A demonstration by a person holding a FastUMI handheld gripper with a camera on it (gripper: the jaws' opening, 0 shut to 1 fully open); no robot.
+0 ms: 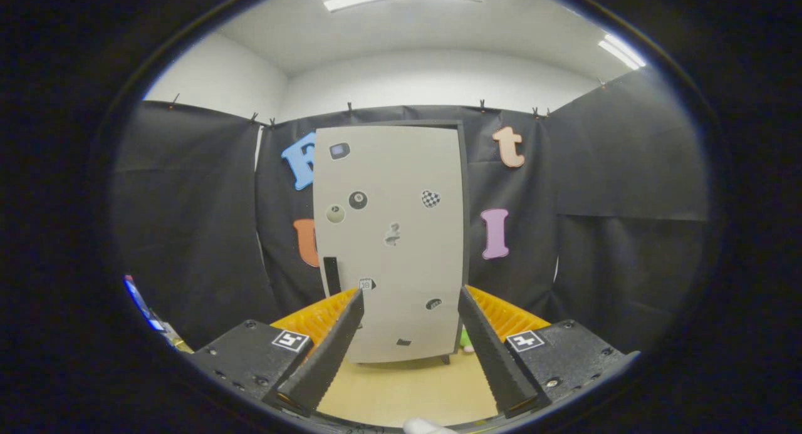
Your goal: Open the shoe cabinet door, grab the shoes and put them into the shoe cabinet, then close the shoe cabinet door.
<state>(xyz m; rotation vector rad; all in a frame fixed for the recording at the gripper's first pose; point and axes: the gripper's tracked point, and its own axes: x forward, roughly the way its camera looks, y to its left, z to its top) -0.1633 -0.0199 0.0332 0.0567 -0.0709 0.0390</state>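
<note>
Tool [410,299] facing the shoe cabinet [391,240]
Its fingers are standing spread, gripping nothing; the cabinet door is sitting closed beyond them on the floor [404,390].

Tall pale-grey shoe cabinet [395,233] standing upright on a light wooden floor, straight ahead beyond the fingers and backed against the black cloth wall. Door [388,190] shut flush — dotted with small stickers, a dark vertical handle slot [331,275] low on its left edge. Dark frame edging the top and right side, short dark feet beneath.
</note>
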